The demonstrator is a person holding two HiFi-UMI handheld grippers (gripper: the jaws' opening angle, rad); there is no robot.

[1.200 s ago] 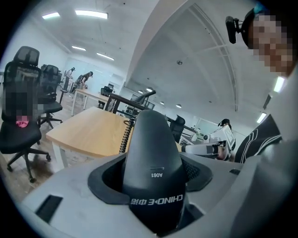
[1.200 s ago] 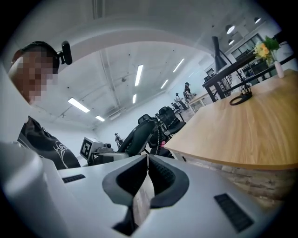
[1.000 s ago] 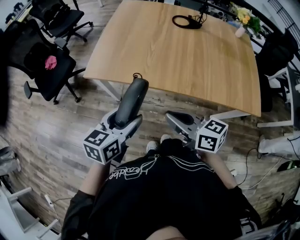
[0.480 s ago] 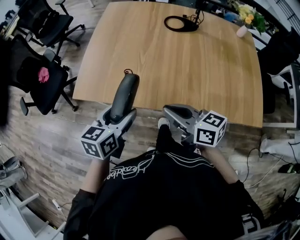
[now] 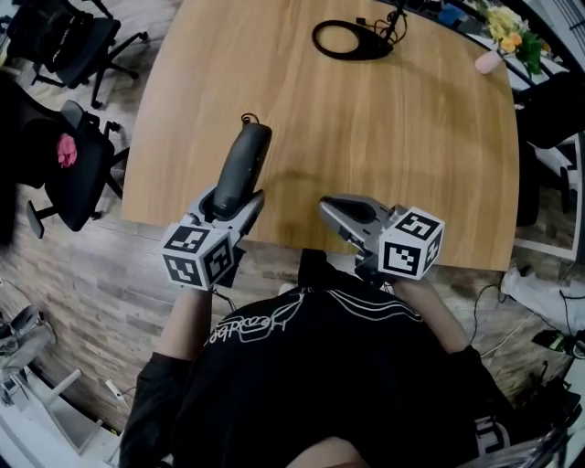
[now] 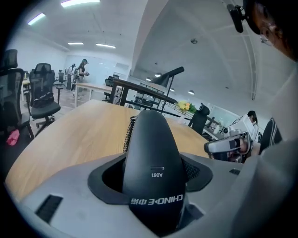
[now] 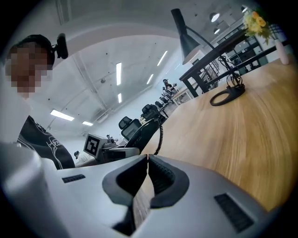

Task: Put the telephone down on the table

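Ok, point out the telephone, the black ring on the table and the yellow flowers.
telephone (image 5: 243, 167): head view, middle of the handset's dark back.
black ring (image 5: 373, 47): head view, its thicker right side.
yellow flowers (image 5: 508, 20): head view, on the blooms at the top right.

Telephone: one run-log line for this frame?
left hand-held gripper: shut on telephone | right hand-held gripper: shut, empty | telephone: over near edge of table, not yet down
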